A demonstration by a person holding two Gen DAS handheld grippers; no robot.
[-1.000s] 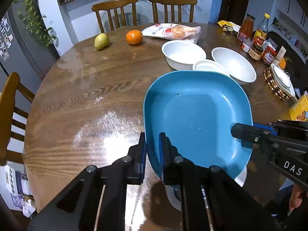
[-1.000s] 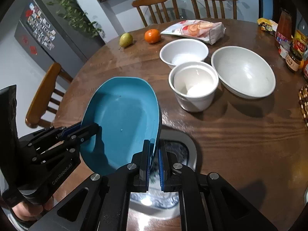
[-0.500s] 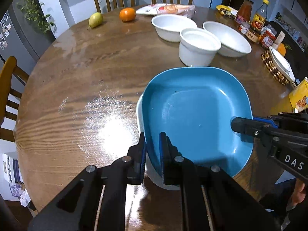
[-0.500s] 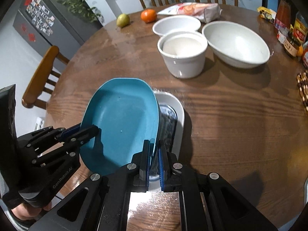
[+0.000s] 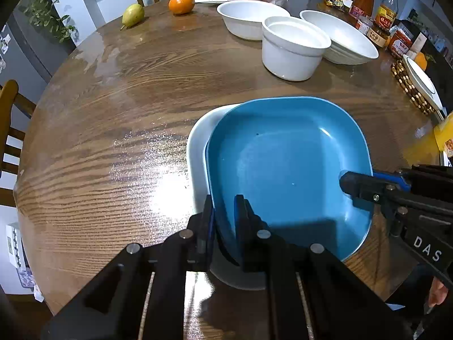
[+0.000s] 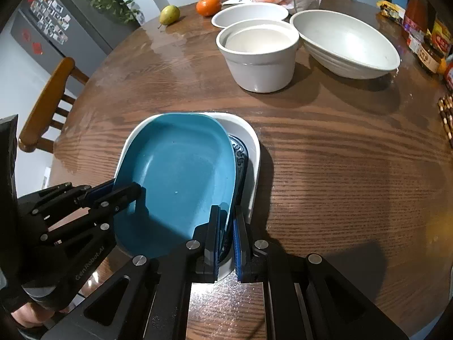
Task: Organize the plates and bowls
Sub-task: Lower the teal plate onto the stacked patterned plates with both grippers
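We are pinching the blue plate point(image 5: 286, 167) by opposite rims with the left gripper point(image 5: 223, 218) and right gripper point(image 6: 226, 226), aiming to seat it level inside the white dish point(image 6: 249, 138).

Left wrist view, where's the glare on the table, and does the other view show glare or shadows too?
Left wrist view: a bright white glare patch on the wooden table, just left of the white dish; fisheye bends the table edge. Right wrist view: a smaller glare spot at the bottom between the hand-held gripper's arms, and a dark shadow right of the white dish, with more behind the bowls.
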